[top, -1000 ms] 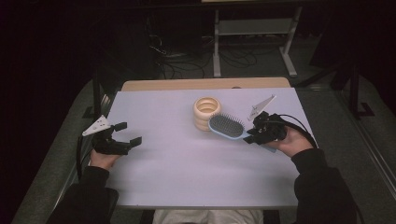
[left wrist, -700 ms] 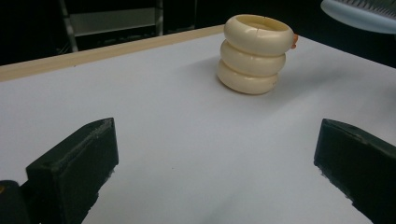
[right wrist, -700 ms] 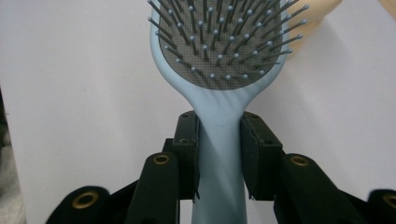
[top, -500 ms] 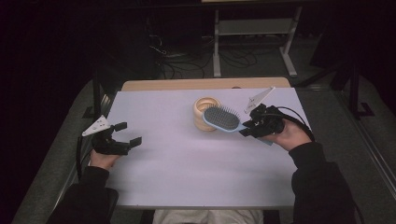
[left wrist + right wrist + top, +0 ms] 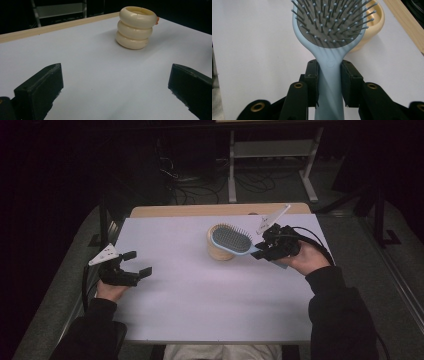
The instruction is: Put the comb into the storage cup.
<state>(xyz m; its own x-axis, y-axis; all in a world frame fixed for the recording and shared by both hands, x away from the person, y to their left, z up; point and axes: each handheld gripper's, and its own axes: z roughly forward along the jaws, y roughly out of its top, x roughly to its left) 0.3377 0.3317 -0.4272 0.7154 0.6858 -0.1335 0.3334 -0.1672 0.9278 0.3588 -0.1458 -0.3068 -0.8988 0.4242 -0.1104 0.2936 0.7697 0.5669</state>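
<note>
1. Pale blue plastic is what our right gripper (image 5: 264, 251) pinches: the handle of a hairbrush (image 5: 233, 240), with both black jaws pressed flat on the handle's sides just below the head, as the right gripper view shows.
2. We hold the hairbrush (image 5: 329, 32) bristles up and clear of the table, its head hanging over the cream holder (image 5: 219, 251) and hiding most of the holder's top in the high view.
3. The holder (image 5: 136, 27) looks like three stacked rings with an open top; it stands upright right of the table's middle, near the far edge, with a small orange bit showing behind it in the left gripper view.
4. Our left gripper (image 5: 131, 268) sits low at the near left, just inside the table's left edge, its jaws spread wide with bare white surface between them.
5. We see the white table (image 5: 200, 295) open across its whole middle and near half; the broad stretch between the left gripper and the holder holds no object.
6. A wooden strip (image 5: 190, 210) runs along the far edge behind the holder, so room is tight on that side.
7. Our right hand (image 5: 305, 260) rests close to the right edge, with the gripper's cable looping over it.
8. Beyond the table the room is dark, with a metal frame (image 5: 270, 155) and loose cables on the floor.
</note>
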